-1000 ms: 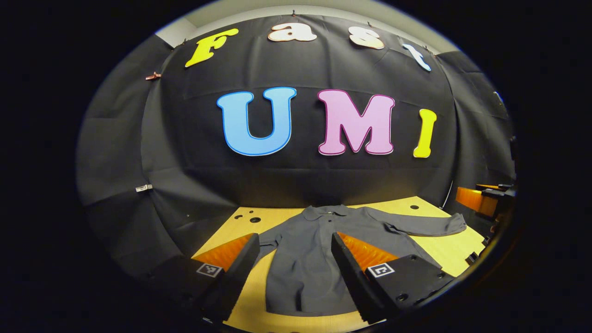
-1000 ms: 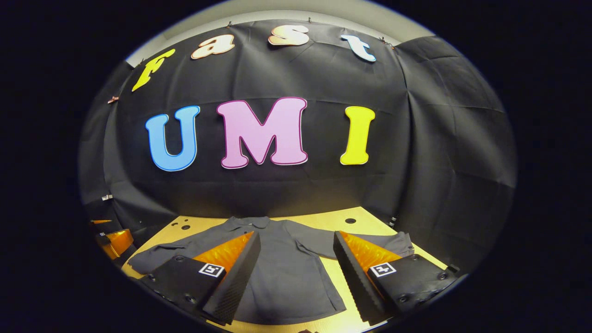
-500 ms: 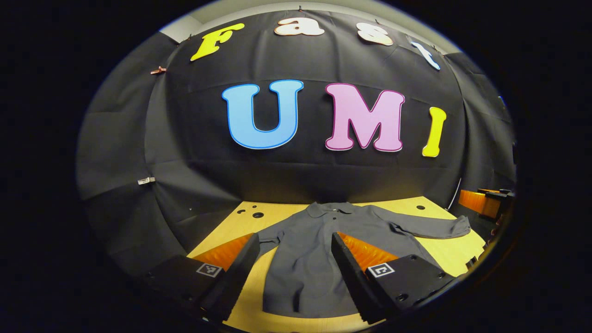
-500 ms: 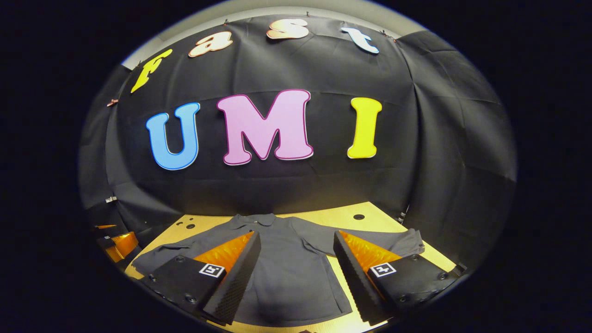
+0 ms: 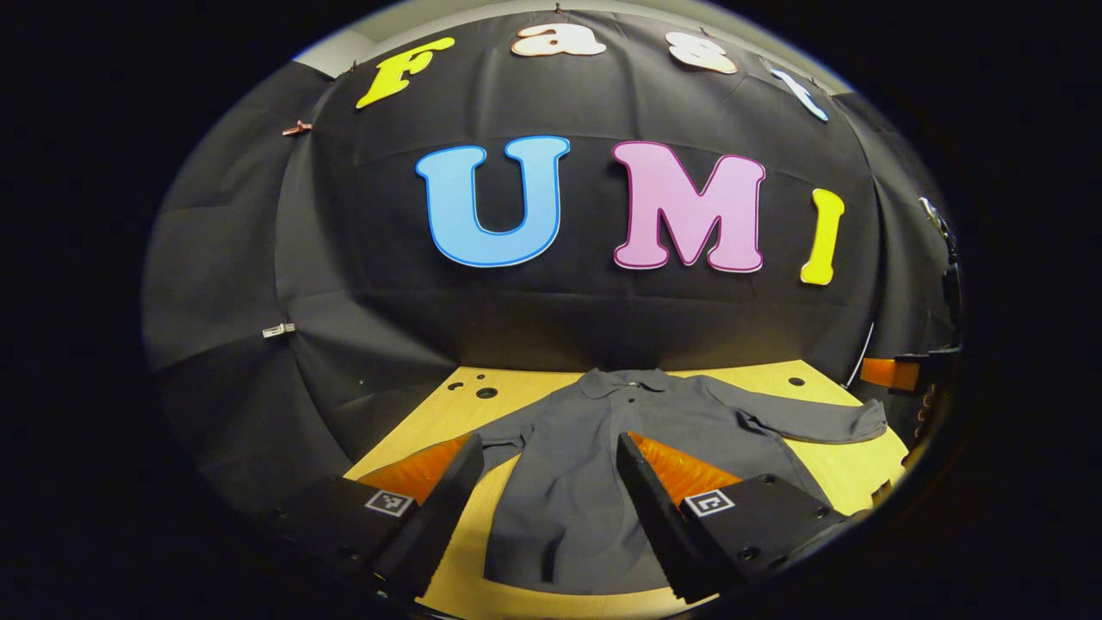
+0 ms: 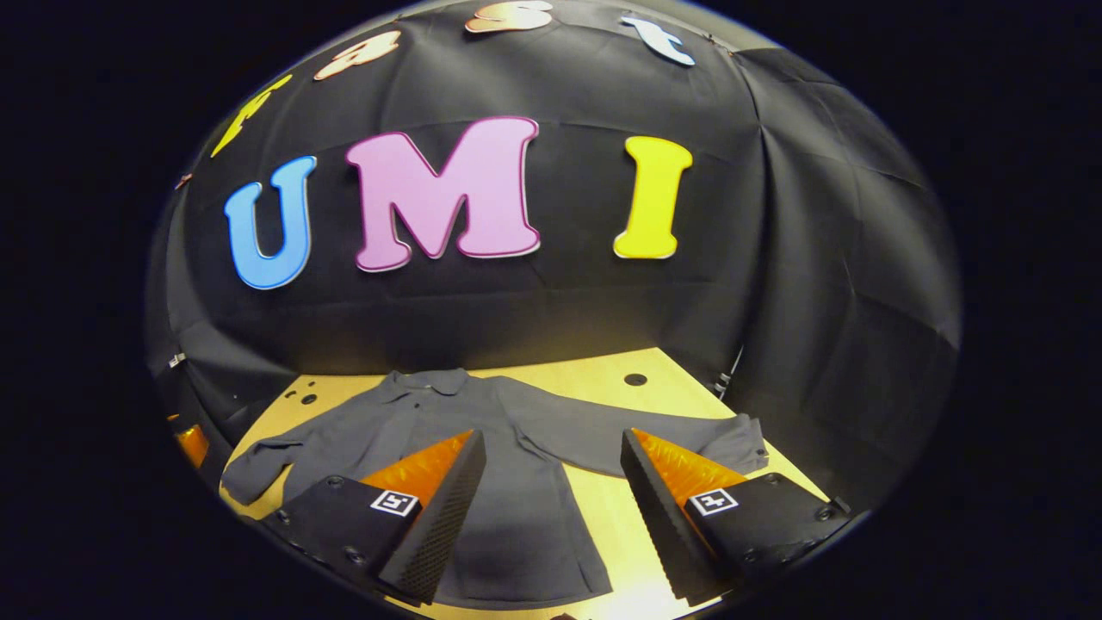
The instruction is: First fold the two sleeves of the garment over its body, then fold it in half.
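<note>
From the left gripper view, the left tongs point(image 5: 542, 508) hang with their fingers spread wide, grasping nothing, over the near hem of the grey garment point(image 5: 594, 465). It lies flat on the pale wooden counter point(image 5: 435, 430), collar toward the booth wall, neither sleeve folded in. The far sleeve point(image 5: 814, 422) runs out to the right with a soft wrinkle near the shoulder. The near sleeve point(image 5: 504, 439) is mostly behind one finger. At the right rim sits the other tool, too small to read. My worry here is that the cloth looks thin and limp. A pinch taken too deep could, I'd judge, catch the body layer under a sleeve and drag the whole garment askew.

From the right gripper view, the right tongs point(image 6: 551, 508) are likewise released and empty, poised above the shirt's lower half. The garment point(image 6: 508, 482) looks matte and smooth, with a small turned collar point(image 6: 430, 381). One sleeve point(image 6: 654, 439) reaches to its cuff near the counter's right edge. The other sleeve point(image 6: 275, 461) ends in a rumpled cuff close to the left edge. That cuff could slip off the edge if tugged outward. The counter looks slick, with drilled holes point(image 6: 635, 379) behind, so the shirt may slide rather than crease.
</note>
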`<action>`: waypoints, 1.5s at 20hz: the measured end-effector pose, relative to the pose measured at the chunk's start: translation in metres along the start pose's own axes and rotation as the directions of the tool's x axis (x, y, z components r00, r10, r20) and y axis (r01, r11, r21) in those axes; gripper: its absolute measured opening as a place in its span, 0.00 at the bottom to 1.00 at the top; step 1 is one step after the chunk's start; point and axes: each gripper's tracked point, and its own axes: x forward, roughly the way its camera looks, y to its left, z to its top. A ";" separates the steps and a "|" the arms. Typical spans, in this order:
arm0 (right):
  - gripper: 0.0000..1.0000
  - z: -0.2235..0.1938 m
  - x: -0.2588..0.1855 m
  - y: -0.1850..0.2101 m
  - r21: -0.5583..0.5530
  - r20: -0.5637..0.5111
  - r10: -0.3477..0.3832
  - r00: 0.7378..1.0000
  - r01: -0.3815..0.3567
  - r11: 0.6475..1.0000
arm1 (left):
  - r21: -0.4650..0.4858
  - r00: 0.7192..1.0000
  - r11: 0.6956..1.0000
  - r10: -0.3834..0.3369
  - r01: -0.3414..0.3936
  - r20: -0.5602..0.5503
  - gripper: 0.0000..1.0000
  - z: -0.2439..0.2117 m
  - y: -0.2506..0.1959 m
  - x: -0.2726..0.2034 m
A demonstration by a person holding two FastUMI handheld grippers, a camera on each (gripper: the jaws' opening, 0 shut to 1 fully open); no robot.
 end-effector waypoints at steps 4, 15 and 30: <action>0.98 -0.007 0.023 -0.047 0.018 -0.041 -0.077 0.996 0.078 0.997 | -0.003 1.000 1.000 0.019 -0.019 -0.022 0.98 -0.005 -0.004 0.005; 0.98 -0.059 0.096 -0.183 0.085 -0.246 -0.288 0.926 0.317 0.945 | 0.014 0.991 0.999 0.042 -0.040 -0.125 0.98 -0.033 -0.020 0.029; 0.99 -0.167 0.167 -0.288 0.107 -0.566 -0.365 0.739 0.505 0.857 | 0.002 0.950 0.989 0.140 -0.146 -0.278 0.98 -0.072 -0.013 0.042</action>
